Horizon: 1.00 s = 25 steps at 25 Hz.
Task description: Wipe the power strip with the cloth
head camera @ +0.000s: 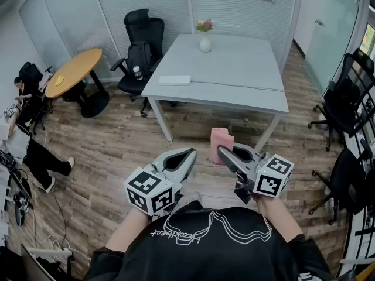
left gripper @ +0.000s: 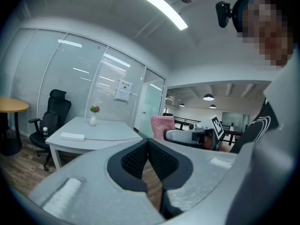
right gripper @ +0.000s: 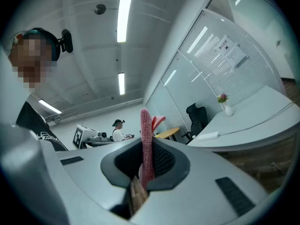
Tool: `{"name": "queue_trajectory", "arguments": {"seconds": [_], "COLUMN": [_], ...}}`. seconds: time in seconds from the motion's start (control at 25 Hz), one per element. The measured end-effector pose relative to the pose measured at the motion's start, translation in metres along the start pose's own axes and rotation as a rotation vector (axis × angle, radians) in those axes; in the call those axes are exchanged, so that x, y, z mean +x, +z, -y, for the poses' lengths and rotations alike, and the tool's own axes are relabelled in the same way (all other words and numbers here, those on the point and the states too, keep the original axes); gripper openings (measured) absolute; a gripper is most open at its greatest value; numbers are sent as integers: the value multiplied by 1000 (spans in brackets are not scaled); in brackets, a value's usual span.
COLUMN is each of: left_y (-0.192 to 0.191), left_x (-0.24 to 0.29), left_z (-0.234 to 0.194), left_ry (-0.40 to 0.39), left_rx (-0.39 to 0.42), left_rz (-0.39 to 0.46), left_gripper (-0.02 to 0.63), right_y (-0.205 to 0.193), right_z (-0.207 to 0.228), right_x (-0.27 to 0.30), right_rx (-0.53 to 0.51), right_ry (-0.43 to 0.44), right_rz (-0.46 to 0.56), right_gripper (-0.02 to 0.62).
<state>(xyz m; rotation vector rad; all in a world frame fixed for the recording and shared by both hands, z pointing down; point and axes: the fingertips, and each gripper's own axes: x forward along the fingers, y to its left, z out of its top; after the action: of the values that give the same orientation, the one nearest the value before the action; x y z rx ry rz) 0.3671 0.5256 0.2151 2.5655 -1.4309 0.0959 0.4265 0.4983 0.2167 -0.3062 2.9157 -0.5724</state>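
A white power strip (head camera: pixel 174 80) lies near the left front edge of the grey table (head camera: pixel 234 69), its cord running right; it also shows small in the left gripper view as the power strip (left gripper: pixel 72 136) and in the right gripper view as the power strip (right gripper: pixel 207 136). My right gripper (head camera: pixel 222 151) is shut on a pink cloth (head camera: pixel 221 143), which stands up between the pads as the cloth (right gripper: pixel 146 146). My left gripper (head camera: pixel 190 153) is shut with nothing in it, its jaws pressed together in the left gripper view (left gripper: pixel 148 144). Both grippers hang well short of the table, above the wooden floor.
A white vase of flowers (head camera: pixel 205 38) stands at the table's far end. Black office chairs (head camera: pixel 140 48) sit at the left of the table, more chairs (head camera: pixel 350 98) at the right. A round wooden table (head camera: pixel 73 72) and a seated person (head camera: pixel 26 145) are at the left.
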Motion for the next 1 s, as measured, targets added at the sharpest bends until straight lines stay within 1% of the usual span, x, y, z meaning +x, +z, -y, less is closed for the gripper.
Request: {"name": "queue_trajectory", "arguments": {"seconds": [0.24, 0.44, 0.72, 0.76, 0.84, 0.92, 1.0], "left_y": [-5, -9, -21, -22, -19, -14, -11], "left_x": [12, 11, 16, 17, 18, 21, 29], "left_z": [8, 4, -12, -20, -49, -83, -108], "left_ry": [-27, -11, 15, 19, 18, 8, 7], "left_rx": [-12, -16, -64, -73, -98, -126, -144], "left_rz": [-7, 3, 48, 53, 65, 77, 80], "left_gripper": [14, 14, 14, 14, 14, 14, 14], "right_y": [-1, -9, -18, -19, -19, -17, -16], "right_z": [6, 9, 26, 30, 43, 58, 72], "right_x": [-10, -4, 4, 9, 33, 61, 79], "right_rx": [5, 13, -12, -23, -35, -27, -4], "right_ry": [-12, 3, 12, 9, -3, -16, -22], "right_rz": [-6, -22, -37, -43, -53, -58, -60], "right_gripper": [32, 32, 34, 34, 34, 34, 34]}}
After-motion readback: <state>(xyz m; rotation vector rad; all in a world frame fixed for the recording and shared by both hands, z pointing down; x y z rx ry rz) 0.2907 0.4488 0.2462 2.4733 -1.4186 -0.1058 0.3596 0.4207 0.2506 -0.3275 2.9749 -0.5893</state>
